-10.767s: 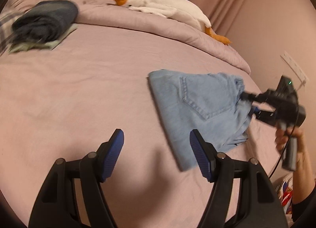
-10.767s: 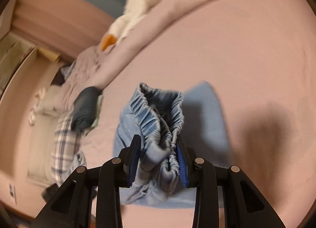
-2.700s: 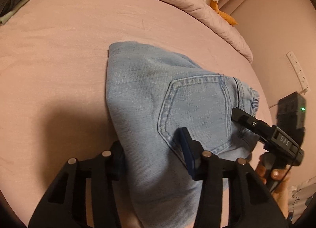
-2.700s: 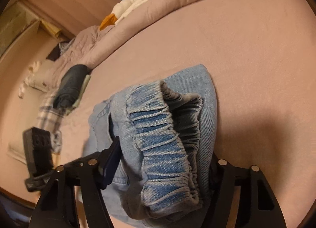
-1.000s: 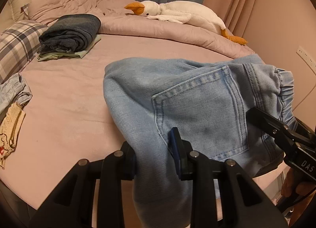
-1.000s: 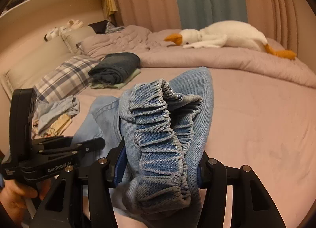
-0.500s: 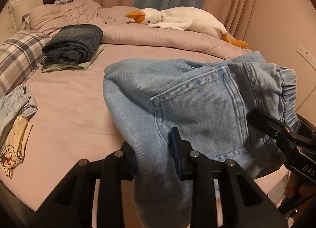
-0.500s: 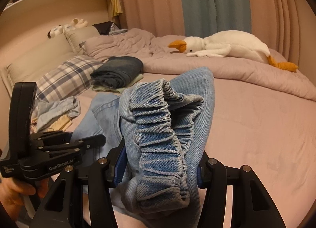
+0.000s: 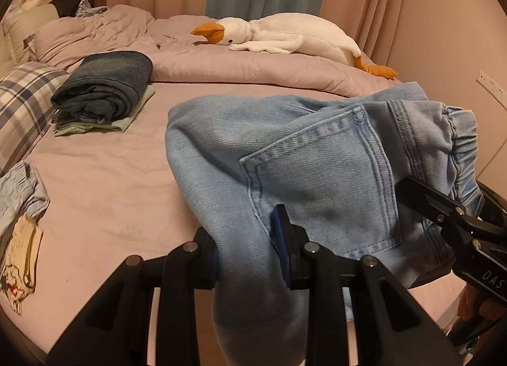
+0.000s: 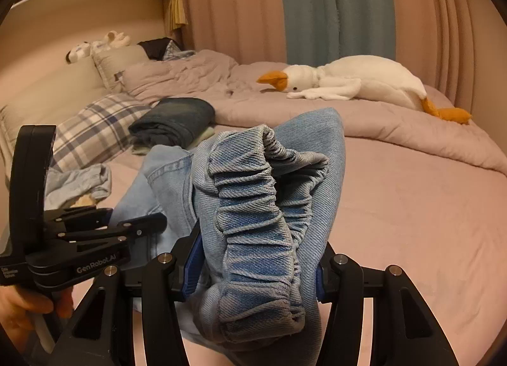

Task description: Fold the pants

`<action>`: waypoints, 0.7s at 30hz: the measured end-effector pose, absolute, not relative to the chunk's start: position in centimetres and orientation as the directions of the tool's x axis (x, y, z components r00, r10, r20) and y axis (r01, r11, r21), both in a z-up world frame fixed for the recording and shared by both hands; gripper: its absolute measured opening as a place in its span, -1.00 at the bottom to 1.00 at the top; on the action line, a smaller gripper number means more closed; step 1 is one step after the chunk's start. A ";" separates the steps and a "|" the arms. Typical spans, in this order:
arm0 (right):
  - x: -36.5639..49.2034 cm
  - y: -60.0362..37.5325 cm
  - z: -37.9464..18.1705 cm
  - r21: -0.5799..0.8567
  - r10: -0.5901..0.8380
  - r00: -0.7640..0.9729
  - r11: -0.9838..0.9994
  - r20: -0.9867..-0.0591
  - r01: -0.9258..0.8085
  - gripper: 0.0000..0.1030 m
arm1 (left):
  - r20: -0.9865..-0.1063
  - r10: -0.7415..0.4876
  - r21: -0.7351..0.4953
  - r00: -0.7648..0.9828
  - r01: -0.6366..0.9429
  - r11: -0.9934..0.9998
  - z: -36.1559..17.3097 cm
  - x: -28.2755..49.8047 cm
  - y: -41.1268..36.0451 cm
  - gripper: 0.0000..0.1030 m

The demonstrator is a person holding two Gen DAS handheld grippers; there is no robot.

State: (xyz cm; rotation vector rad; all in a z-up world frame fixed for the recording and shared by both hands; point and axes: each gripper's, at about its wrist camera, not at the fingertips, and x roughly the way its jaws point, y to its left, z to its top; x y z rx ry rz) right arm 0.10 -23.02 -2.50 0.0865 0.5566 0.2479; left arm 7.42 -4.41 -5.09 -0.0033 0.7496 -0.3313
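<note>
The folded light-blue jeans (image 9: 310, 157) are hanging in the air above the pink bedsheet (image 9: 104, 182), carried between both grippers. The left gripper (image 9: 250, 245) is clenching the fold edge of the denim near the back pocket (image 9: 320, 182), its blue pads (image 9: 280, 233) pressing into the cloth. The right gripper (image 10: 253, 267) is grasping the bunched elastic waistband (image 10: 256, 214), the thick roll filling its jaws. Farther back, a stack of folded dark clothes (image 9: 104, 87) is sitting beside a plaid pillow (image 9: 22, 106), and a plush goose (image 9: 285, 36) is lying on the rumpled duvet (image 9: 221, 65).
</note>
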 end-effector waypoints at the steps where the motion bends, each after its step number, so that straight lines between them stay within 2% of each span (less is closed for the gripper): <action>1: 0.4 -23.2 -2.5 0.149 0.252 0.821 0.968 -0.512 -0.204 0.08 | -0.669 -0.297 -0.119 0.681 0.296 0.948 -5.1 7.7 -4.6 -0.45; 21: 5.8 -25.7 -4.1 0.195 0.225 0.819 0.971 -0.528 -0.141 0.08 | -0.694 -0.287 -0.080 0.660 0.326 0.942 -6.5 15.0 -8.2 -0.46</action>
